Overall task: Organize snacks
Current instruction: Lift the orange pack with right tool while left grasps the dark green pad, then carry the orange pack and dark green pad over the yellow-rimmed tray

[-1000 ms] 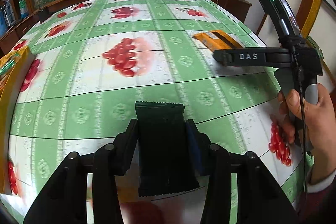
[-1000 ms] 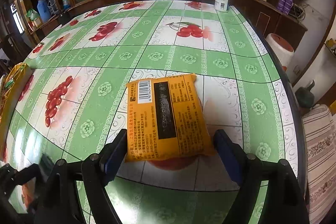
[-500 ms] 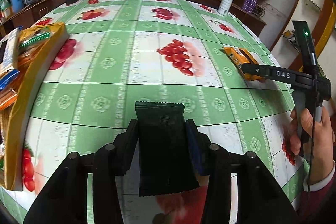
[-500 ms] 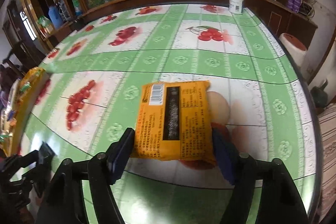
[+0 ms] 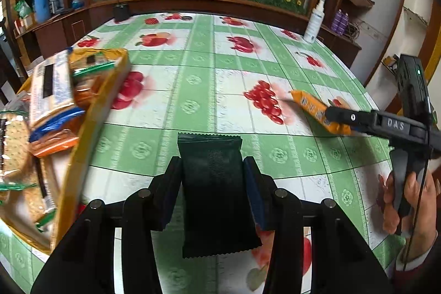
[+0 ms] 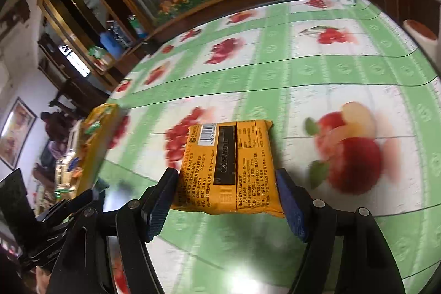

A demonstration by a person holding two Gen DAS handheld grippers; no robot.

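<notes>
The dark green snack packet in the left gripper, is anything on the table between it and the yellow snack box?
Nothing visible. The dark green snack packet is clamped in the left gripper, and only bare tablecloth lies between it and the yellow snack box at the left, already crowded with packets.

Both grippers angle downward: left gripper clamped on something, right gripper apparently gripping too.
</notes>
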